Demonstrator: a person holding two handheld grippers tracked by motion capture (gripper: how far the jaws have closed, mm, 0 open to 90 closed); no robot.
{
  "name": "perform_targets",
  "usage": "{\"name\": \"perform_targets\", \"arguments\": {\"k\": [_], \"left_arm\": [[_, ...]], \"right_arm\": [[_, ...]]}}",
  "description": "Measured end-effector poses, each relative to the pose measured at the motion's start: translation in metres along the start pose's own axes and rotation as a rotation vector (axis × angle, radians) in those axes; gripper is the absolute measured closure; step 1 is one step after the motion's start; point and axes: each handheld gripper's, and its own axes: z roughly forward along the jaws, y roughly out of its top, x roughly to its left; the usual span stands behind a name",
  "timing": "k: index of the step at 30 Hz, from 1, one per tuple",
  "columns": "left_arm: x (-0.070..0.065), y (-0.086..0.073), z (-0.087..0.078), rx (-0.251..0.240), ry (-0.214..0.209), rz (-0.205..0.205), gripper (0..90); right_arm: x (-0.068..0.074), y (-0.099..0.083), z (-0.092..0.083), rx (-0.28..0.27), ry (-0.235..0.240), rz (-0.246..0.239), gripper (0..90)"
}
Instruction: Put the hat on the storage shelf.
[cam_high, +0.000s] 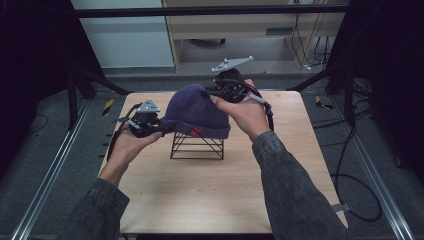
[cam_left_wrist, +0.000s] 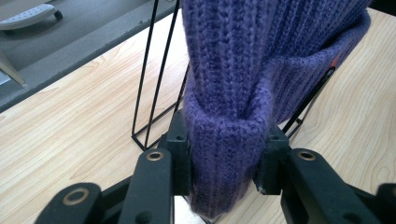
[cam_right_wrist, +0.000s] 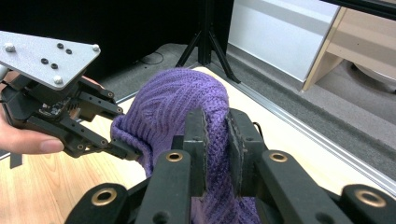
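One purple knit beanie (cam_high: 196, 112) on wire stand (cam_high: 197, 146), frame centre; left gripper (cam_high: 161, 129) jaws clamp its cuff, right gripper (cam_high: 206, 92) jaws pinch its crown.

A square light wooden tabletop (cam_high: 210, 200) fills the lower middle of the high view. Grey carpeted floor (cam_high: 45, 150) surrounds it, with silver metal rails (cam_high: 47, 175) running diagonally at lower left and lower right. Black cables (cam_high: 350, 165) loop over the floor at right. Yellow-and-black striped markers (cam_high: 107, 106) lie at both upper table corners. A pale wooden cabinet (cam_high: 240, 25) stands at top centre, beside a white panel (cam_high: 125, 35).
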Motion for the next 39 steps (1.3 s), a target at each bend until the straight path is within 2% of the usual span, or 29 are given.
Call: {"name": "perform_targets", "arguments": {"k": [14, 22, 31, 35, 39], "left_arm": [[0.000, -0.015, 0.008, 0.017, -0.015, -0.010, 63.5], [0.002, -0.026, 0.013, -0.010, -0.041, -0.027, 59.7], [-0.001, -0.029, 0.016, -0.008, -0.039, -0.038, 57.6], [-0.005, -0.032, 0.016, -0.003, -0.030, -0.025, 59.6], [-0.003, -0.037, 0.018, 0.015, -0.018, -0.042, 61.7]], "right_arm": [[0.006, -0.008, 0.012, 0.031, 0.004, -0.011, 79.1], [0.008, -0.013, 0.016, 0.046, 0.000, -0.018, 79.2], [0.013, -0.017, 0.021, 0.067, -0.003, -0.035, 79.4], [0.014, -0.020, 0.023, 0.073, 0.005, -0.039, 79.4], [0.015, -0.025, 0.025, 0.082, 0.012, -0.036, 79.4]]}}
